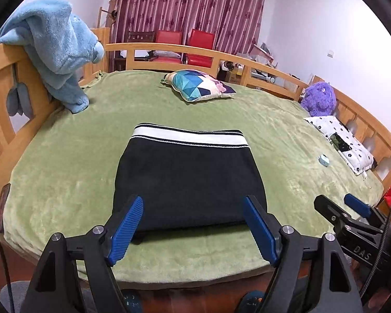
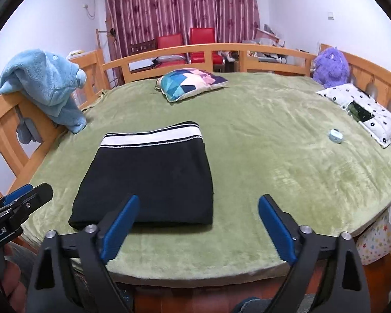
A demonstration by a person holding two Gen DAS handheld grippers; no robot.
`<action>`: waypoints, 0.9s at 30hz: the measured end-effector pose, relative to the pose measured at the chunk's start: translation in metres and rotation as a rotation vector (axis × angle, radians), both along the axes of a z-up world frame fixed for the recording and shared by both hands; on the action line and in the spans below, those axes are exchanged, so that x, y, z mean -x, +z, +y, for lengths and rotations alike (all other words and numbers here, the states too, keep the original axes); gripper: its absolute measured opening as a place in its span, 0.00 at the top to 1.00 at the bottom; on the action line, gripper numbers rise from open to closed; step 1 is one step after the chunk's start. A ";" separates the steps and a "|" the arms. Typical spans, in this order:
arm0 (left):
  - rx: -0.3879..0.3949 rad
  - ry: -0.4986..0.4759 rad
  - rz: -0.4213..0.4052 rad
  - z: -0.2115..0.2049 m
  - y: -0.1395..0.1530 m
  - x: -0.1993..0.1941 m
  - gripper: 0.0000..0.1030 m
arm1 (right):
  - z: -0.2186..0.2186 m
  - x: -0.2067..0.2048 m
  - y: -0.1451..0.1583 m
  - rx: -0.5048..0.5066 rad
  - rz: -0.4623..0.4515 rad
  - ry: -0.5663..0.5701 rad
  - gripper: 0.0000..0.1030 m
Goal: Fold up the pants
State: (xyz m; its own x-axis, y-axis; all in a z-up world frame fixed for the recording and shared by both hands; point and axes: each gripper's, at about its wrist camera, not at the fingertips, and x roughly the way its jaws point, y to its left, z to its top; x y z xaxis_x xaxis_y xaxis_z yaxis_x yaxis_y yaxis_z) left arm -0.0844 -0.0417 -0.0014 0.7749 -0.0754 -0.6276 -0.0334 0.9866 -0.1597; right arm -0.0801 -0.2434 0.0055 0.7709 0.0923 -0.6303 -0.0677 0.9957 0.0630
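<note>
The black pants (image 1: 187, 180) lie folded into a flat rectangle on the green bed cover (image 1: 65, 172), white waistband at the far end. They also show in the right wrist view (image 2: 148, 180). My left gripper (image 1: 193, 203) is open and empty, held above the bed's near edge, its blue pads (image 1: 126, 229) on either side of the fold's near end. My right gripper (image 2: 198, 203) is open and empty, just right of the pants' near right corner. Each gripper shows at the edge of the other's view: the right gripper (image 1: 341, 206), the left gripper (image 2: 26, 193).
A patterned cushion (image 1: 198, 84) lies at the far middle. A blue fleece blanket (image 1: 54, 47) hangs over the left wooden rail. A purple plush toy (image 1: 319, 99), a spotted white pillow (image 1: 344, 140) and a small blue round object (image 1: 324, 160) are at the right.
</note>
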 end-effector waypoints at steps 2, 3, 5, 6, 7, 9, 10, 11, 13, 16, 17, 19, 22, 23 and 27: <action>-0.003 0.007 -0.003 -0.002 0.002 0.002 0.21 | -0.001 0.002 0.002 0.002 -0.006 0.007 0.06; -0.005 0.004 -0.004 -0.003 0.003 0.004 0.21 | -0.001 0.003 0.003 0.003 -0.004 0.009 0.06; -0.013 0.007 -0.007 -0.005 0.003 0.006 0.20 | -0.002 0.004 0.004 -0.004 0.003 0.020 0.06; -0.019 0.012 -0.009 -0.005 0.003 0.008 0.20 | -0.003 0.005 0.005 -0.013 0.000 0.022 0.06; -0.026 0.019 -0.011 -0.006 0.003 0.009 0.20 | -0.003 0.006 0.006 -0.014 -0.003 0.022 0.06; -0.030 0.025 -0.014 -0.005 0.003 0.010 0.20 | -0.004 0.007 0.008 -0.014 -0.011 0.025 0.06; -0.026 0.026 -0.013 -0.005 0.003 0.011 0.20 | -0.003 0.008 0.008 -0.014 -0.012 0.028 0.06; -0.024 0.027 -0.012 -0.005 0.003 0.011 0.20 | -0.002 0.008 0.009 -0.012 -0.013 0.030 0.06; -0.020 0.031 -0.013 -0.003 0.003 0.012 0.20 | 0.001 0.008 0.009 -0.007 -0.016 0.031 0.06; -0.020 0.029 -0.016 -0.004 0.003 0.013 0.20 | 0.003 0.007 0.008 0.000 -0.012 0.033 0.06; -0.021 0.030 -0.018 -0.004 0.003 0.013 0.20 | 0.004 0.007 0.007 0.004 -0.012 0.032 0.06; -0.026 0.030 -0.020 -0.004 0.004 0.013 0.20 | 0.003 0.007 0.007 0.005 -0.012 0.032 0.06; -0.023 0.029 -0.017 -0.004 0.004 0.013 0.19 | 0.004 0.007 0.006 0.004 -0.009 0.032 0.06; -0.020 0.027 -0.017 -0.004 0.004 0.013 0.19 | 0.004 0.007 0.006 0.004 -0.010 0.032 0.06; -0.024 0.022 -0.020 -0.006 0.005 0.014 0.19 | 0.004 0.006 0.005 0.009 -0.011 0.034 0.06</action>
